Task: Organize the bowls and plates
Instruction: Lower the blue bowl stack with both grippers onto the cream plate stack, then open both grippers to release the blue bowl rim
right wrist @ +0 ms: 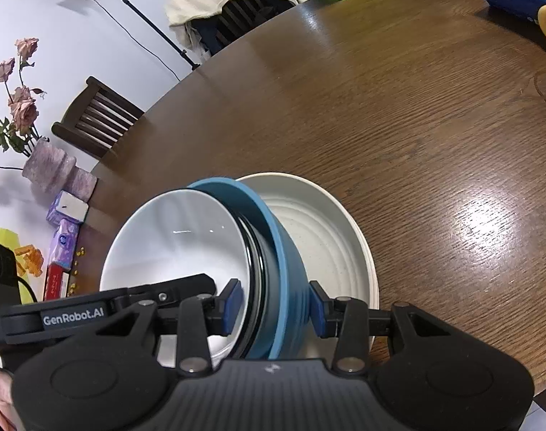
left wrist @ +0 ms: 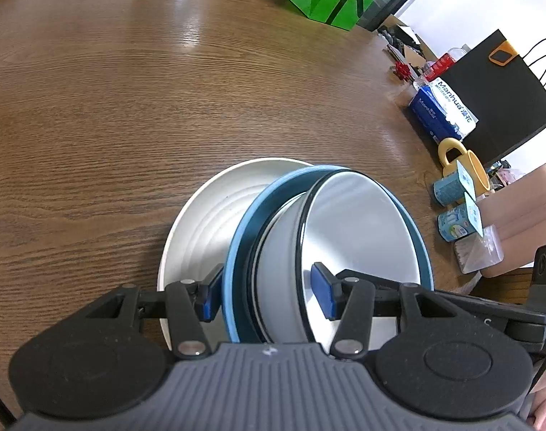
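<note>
A nested stack of bowls, a white bowl (left wrist: 359,230) with a dark rim line seated inside a blue bowl (left wrist: 237,251), is held above the cream plate (left wrist: 201,222), which lies flat on the worktop (left wrist: 129,89). The stack is gripped from two sides. The jaws of the left gripper (left wrist: 269,296) are closed on the stack's rim wall, one pad outside the blue bowl and one inside the white bowl. The jaws of the right gripper (right wrist: 276,305) are closed likewise on the opposite rim.

The bowls appear to be glazed ceramic: stiff, smooth, probably heavy and slippery, and breakable if dropped or knocked against the plate. The rim wall is judged the only practical hold; since two walls are pinched together, slipping of the inner bowl should be watched for.

The plate is round and shallow, with concentric ridges and faint speckling. The worktop beneath it is glossy wood grain.
</note>
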